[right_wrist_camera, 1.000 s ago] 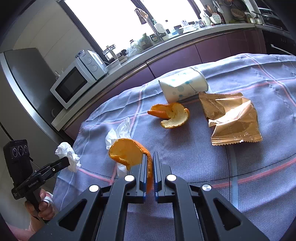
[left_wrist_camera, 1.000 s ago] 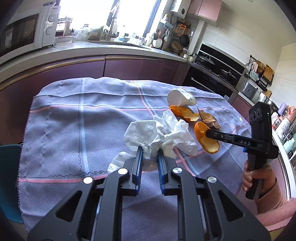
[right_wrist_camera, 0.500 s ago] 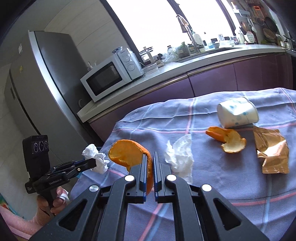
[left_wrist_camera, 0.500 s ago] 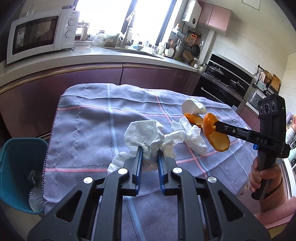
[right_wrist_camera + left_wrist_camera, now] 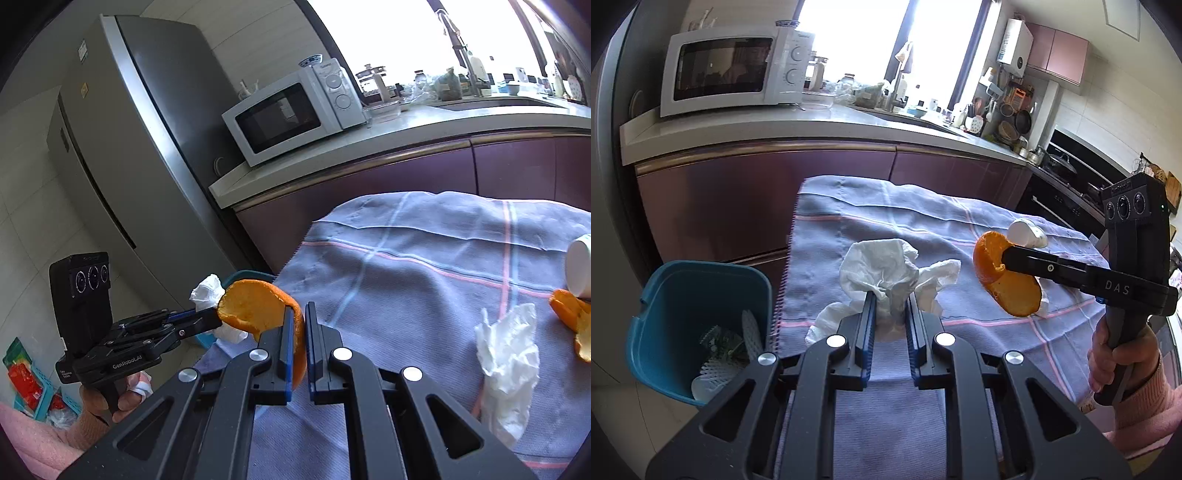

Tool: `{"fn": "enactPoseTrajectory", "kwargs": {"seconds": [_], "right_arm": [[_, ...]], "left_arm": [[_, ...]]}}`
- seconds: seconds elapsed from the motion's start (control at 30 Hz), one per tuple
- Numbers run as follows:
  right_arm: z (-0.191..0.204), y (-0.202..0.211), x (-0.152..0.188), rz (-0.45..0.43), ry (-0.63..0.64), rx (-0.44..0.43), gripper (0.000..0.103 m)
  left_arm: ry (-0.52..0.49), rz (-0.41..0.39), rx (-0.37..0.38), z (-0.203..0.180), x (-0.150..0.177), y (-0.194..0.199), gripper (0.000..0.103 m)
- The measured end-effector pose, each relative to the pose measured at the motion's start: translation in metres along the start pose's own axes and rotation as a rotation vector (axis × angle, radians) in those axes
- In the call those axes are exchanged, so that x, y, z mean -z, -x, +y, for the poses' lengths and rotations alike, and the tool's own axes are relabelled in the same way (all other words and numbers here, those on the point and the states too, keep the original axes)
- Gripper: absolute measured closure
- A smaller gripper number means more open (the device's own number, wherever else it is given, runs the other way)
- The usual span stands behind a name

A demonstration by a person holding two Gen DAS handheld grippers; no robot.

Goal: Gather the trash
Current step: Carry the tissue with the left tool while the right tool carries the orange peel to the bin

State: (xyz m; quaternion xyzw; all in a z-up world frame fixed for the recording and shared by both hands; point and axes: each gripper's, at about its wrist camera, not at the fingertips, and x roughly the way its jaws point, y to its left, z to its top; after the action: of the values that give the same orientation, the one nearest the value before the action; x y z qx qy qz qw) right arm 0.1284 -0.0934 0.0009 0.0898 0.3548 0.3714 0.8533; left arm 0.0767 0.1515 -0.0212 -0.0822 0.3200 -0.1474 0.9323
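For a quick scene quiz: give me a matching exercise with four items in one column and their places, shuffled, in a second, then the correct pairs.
Things:
1. crumpled tissue
2. orange peel
3. teal bin
4. white cup

Places:
A. lying on its side on the cloth
B. on the floor beside the table
C. clamped in the left hand-held gripper
D. clamped in the right hand-held gripper

Pairs: 1-C, 2-D, 3-B, 4-A
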Motion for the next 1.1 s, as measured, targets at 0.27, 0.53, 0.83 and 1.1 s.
{"fn": "enactPoseTrajectory", "kwargs": {"seconds": [0.27,0.53,0.83,1.1], "right_arm": [[0.026,-0.048,-0.016,0.074,0.055,-0.070,0.098],[0.050,-0.090,-0.028,0.136,0.098,-0.119,0.098],[0.069,-0.142,-0.035,0.217,0.127,-0.139,0.098],[0.078,-0.179,-0.035,0.284,0.132,-0.137,0.098]], "left_arm": [[0.078,-0.024,-0.126,0.054,0.002,0.021,0.087],[0.136,-0.026,-0.230,0.100,0.008,0.035,0.087],[0.179,-0.003,-0.293,0.132,0.014,0.033,0.087],[0.204,0.024,-0.338,0.149,0.018,0.020,0.087]]}}
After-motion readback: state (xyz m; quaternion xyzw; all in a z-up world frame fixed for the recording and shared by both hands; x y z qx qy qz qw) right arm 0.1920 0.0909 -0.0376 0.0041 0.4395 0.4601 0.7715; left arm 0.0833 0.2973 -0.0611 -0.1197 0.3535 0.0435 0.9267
